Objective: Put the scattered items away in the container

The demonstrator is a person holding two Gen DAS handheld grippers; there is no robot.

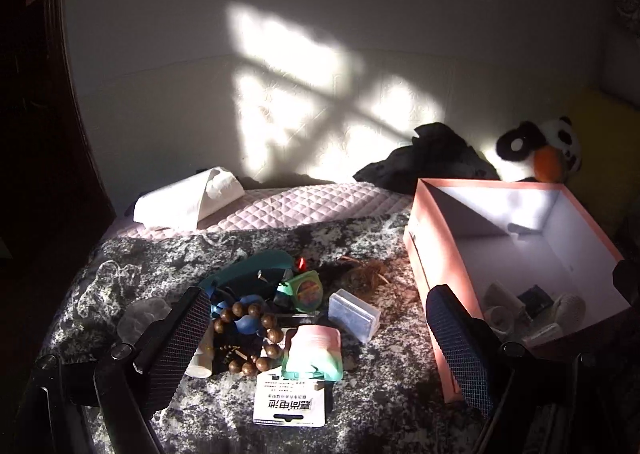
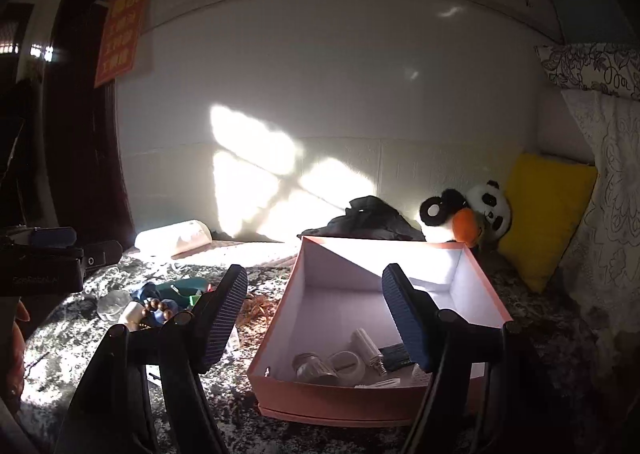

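Left gripper (image 1: pixel 320 338): jaws spread wide, nothing held, poised above the clutter. Right gripper (image 2: pixel 316 318): jaws spread wide, nothing held, poised over the near rim of the box (image 2: pixel 280 318).

Box: pink, lid off, several small things lying at its near end, far end bare.

Clutter, left of the box on the grey blanket (image 1: pixel 380 394): bead bracelet (image 1: pixel 248 338), clear case (image 1: pixel 354 315), pink-green pouch (image 1: pixel 314 354), battery card (image 1: pixel 290 400). A bare strip of blanket is seen between case and box wall.

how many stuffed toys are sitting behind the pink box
1: a panda plush with an orange part, leaning at the wall behind the far edge of the pink box, between a dark cloth heap and a yellow pillow. Others may be hidden behind it.
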